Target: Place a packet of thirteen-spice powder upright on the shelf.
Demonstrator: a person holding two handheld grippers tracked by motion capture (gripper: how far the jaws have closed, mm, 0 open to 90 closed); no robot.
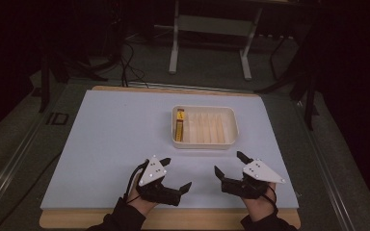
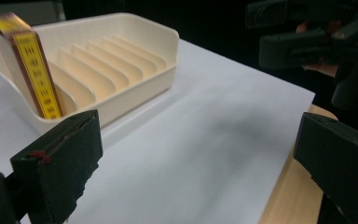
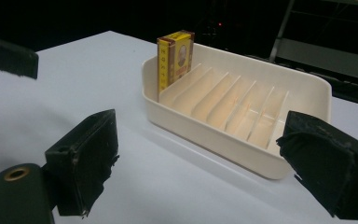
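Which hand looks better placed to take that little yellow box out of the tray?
Probably left: the box stands in the tray's leftmost slot, nearer the open left gripper.

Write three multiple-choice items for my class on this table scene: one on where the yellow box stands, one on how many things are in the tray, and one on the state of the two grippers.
1. Where does the yellow box stand in the cream tray?
A. in the slot at the tray's left end, seen from the high view
B. in the middle slot
C. on the table beside the tray

2. How many things are in the tray's slots?
A. none
B. one
C. three

3. How are the left gripper and the right gripper?
A. both shut on the box
B. one open, one shut
C. both open and holding nothing

Answers: 1 A, the box stands upright against the tray's left end wall. 2 B, the box is there and the other slots are bare. 3 C, each pair of jaws stands wide apart over the white table top, short of the tray.
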